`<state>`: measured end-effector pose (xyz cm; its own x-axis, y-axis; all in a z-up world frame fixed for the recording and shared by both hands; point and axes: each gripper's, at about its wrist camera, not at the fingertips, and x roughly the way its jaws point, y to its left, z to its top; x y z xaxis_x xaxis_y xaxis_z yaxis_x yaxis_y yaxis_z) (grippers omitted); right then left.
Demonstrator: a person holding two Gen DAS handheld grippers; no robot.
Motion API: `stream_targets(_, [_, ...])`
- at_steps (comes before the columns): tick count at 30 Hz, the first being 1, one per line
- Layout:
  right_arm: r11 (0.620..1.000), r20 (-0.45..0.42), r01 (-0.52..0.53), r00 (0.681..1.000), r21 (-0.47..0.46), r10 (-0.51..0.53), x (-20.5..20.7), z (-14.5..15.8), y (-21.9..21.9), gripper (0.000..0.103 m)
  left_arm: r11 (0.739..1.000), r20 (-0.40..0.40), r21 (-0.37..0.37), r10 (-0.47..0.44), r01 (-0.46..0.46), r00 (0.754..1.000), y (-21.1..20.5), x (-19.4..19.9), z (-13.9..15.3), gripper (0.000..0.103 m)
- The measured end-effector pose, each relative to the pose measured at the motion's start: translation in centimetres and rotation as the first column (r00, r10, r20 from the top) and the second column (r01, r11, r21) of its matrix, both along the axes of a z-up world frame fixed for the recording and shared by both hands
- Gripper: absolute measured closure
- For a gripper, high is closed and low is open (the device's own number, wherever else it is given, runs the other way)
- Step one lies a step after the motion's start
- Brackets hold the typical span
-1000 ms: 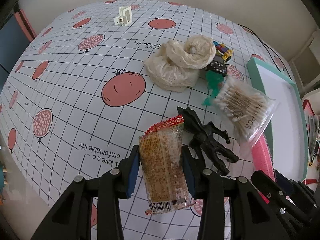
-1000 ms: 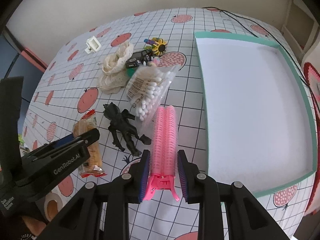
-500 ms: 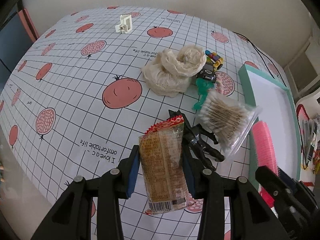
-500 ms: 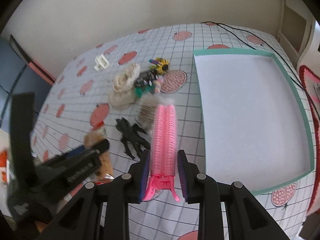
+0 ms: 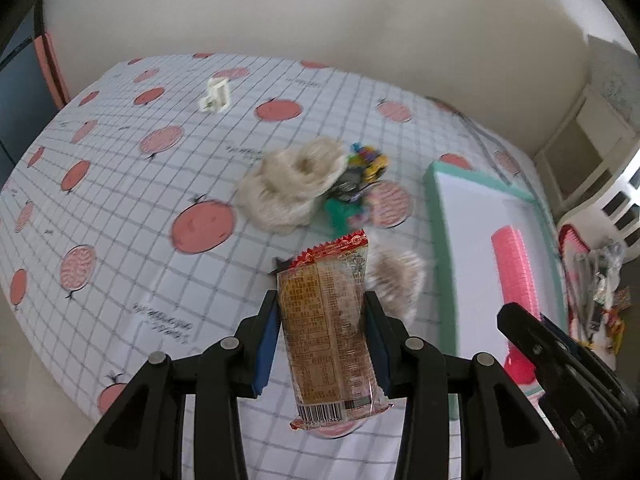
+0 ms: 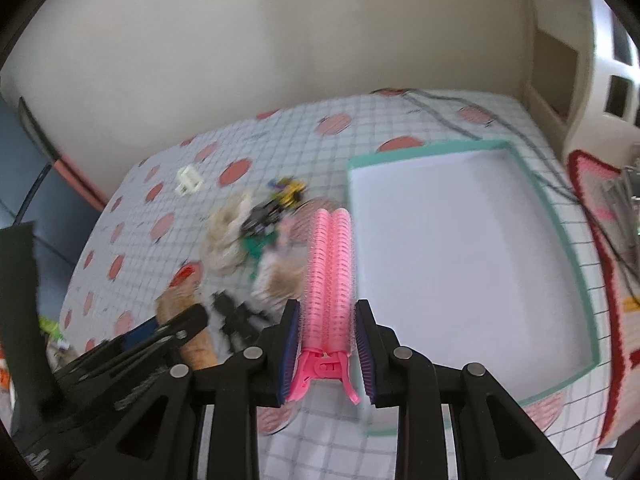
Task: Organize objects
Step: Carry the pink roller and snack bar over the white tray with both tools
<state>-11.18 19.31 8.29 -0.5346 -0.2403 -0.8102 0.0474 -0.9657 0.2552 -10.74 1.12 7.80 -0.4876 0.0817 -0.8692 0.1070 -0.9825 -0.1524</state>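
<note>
My left gripper (image 5: 322,344) is shut on a snack packet (image 5: 330,328) with a red serrated top, held above the tablecloth. My right gripper (image 6: 328,350) is shut on a pink hair roller clip (image 6: 329,276), raised near the left edge of the teal-rimmed white tray (image 6: 536,188). In the left wrist view the pink clip (image 5: 514,276) hangs over the tray (image 5: 436,216). On the cloth lie a cream scrunchie pile (image 5: 288,188), a bag of cotton swabs (image 5: 396,280), a black figure (image 6: 236,316) and small toys (image 5: 366,162), all blurred.
A white clip (image 5: 215,95) sits far back on the pomegranate-print tablecloth (image 5: 120,184). A dark cable (image 6: 452,110) runs behind the tray. A red-edged mat with clutter (image 5: 592,276) lies right of the tray. A wall bounds the far side.
Both grippers have lifted and drawn back with their loads, so the table looks smaller and blurred. The pink clip now hangs over the tray's left side.
</note>
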Motion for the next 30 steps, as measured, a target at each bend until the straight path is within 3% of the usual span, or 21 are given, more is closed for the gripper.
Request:
stream_targets(10, [0.987, -0.097, 0.157, 0.983, 0.031, -0.154, -1.1, -1.0, 7.7, 0.074, 0.992, -0.127, 0.047, -0.108, 0.115, 0.986, 5.8, -1.8, 1.2, 0.061])
stream_targets(14, [0.984, -0.138, 0.152, 0.981, 0.097, -0.138, -1.6, -1.5, 9.3, 0.074, 0.986, -0.150, 0.036, -0.153, 0.160, 0.977, 8.1, -2.7, 1.1, 0.061])
stream_targets(22, [0.978, -0.148, 0.200, 0.971, 0.067, -0.189, -3.4, -2.2, 11.9, 0.074, 0.971, -0.189, 0.011, -0.232, 0.239, 0.954, 12.1, -5.1, 1.7, 0.061])
stream_targets(26, [0.974, -0.146, 0.213, 0.969, 0.075, -0.200, -4.7, -2.9, 12.2, 0.074, 0.963, -0.161, -0.012, -0.268, 0.269, 0.950, 13.6, -6.7, -0.1, 0.061])
stream_targets(30, [0.973, -0.128, 0.213, 0.971, 0.084, -0.202, -6.2, -4.0, 12.3, 0.074, 0.960, -0.144, 0.014, -0.274, 0.279, 0.951, 14.4, -8.4, -1.4, 0.061])
